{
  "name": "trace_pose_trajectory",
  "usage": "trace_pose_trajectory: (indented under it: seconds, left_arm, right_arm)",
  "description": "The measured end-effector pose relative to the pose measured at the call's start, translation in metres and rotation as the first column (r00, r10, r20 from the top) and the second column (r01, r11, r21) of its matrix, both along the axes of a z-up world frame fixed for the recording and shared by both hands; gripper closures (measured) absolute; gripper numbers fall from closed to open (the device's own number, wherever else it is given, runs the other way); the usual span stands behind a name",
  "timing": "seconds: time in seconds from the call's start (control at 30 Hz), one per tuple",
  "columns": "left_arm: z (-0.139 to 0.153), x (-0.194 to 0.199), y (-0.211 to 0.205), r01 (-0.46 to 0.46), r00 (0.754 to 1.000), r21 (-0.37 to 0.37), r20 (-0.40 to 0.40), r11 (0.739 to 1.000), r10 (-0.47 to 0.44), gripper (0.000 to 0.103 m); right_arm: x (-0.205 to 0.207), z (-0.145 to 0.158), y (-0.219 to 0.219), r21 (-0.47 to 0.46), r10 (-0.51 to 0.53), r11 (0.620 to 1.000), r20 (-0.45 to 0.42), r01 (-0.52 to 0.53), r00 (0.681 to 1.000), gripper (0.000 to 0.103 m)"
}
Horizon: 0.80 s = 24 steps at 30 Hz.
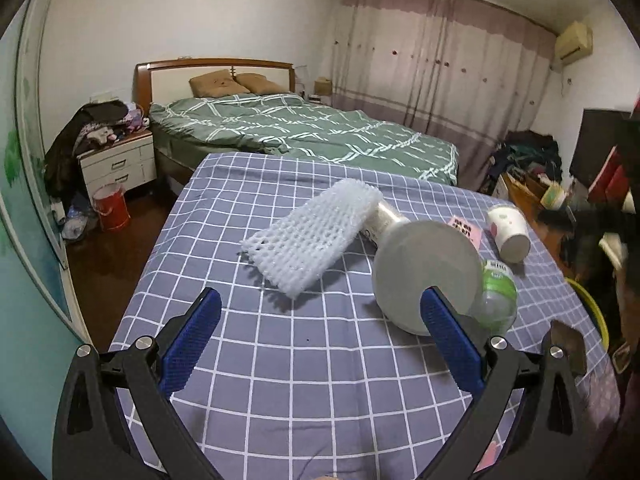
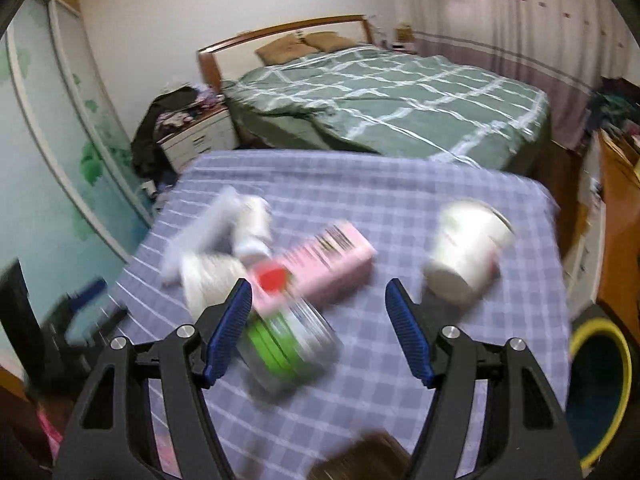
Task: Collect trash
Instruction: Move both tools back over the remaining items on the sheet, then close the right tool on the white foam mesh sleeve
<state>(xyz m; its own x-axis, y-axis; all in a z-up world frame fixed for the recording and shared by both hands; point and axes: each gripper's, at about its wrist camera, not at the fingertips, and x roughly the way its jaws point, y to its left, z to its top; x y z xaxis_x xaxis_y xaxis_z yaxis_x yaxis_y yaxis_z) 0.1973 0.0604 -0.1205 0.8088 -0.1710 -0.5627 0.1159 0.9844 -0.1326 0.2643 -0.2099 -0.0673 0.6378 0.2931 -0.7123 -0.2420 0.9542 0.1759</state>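
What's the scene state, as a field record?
surface: table under blue checked cloth
trash: foam net, white bottle, plastic bottle with green label, pink box, paper cup on its side
bin: yellow-rimmed, right of the table
left tool: open, holds nothing
right tool: open, plastic bottle near its left finger
note: right view blurred

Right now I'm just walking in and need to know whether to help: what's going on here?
A person is collecting trash off the checked table with two hand-held grippers. Both the left hand-held gripper and the right hand-held gripper are open and empty. Foam netting, a plastic bottle, a pink box and a paper cup lie uncollected.
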Motion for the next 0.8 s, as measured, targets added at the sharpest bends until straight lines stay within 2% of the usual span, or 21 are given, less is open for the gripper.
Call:
trace_pose_trajectory:
  seconds: [0.07,0.23,0.33,0.57,0.7,0.73,0.77,0.8]
  left_arm:
    - [-0.001,0.000,-0.002,0.009,1.000,0.011,0.000,1.000,-0.009,0.005]
    - [-0.002,0.000,-0.005,0.019,1.000,0.013,-0.004,1.000,-0.019,0.005]
    - [-0.002,-0.001,-0.004,0.030,1.000,0.003,-0.003,1.000,-0.030,0.005]
    - [-0.001,-0.003,-0.009,0.055,0.998,0.009,0.002,0.998,-0.055,0.005]
    - [-0.001,-0.004,-0.009,0.064,0.998,0.000,0.004,0.998,-0.064,0.005]
    - [-0.001,-0.004,-0.009,0.064,0.998,-0.004,0.005,0.998,-0.064,0.005]
    - [-0.001,-0.005,-0.008,0.064,0.998,-0.008,0.004,0.998,-0.064,0.005]
    - [-0.001,-0.005,-0.008,0.064,0.998,-0.011,0.003,0.998,-0.064,0.005]
  right_arm:
    - [0.021,0.007,0.020,0.011,0.042,0.999,-0.013,-0.042,0.999,0.038]
    - [0.078,0.004,0.077,0.014,0.125,0.992,-0.101,-0.124,0.987,0.048]
    - [0.103,-0.006,0.101,-0.013,0.131,0.991,-0.152,-0.135,0.980,0.052]
    - [0.129,-0.032,0.129,-0.063,0.128,0.987,-0.252,-0.148,0.959,0.056]
    - [0.130,-0.039,0.139,-0.068,0.140,0.984,-0.282,-0.165,0.949,0.070]
    - [0.130,-0.041,0.142,-0.073,0.144,0.982,-0.290,-0.172,0.946,0.083]
    - [0.132,-0.042,0.144,-0.074,0.146,0.982,-0.298,-0.175,0.943,0.091]
    - [0.133,-0.044,0.145,-0.065,0.152,0.982,-0.305,-0.179,0.940,0.091]
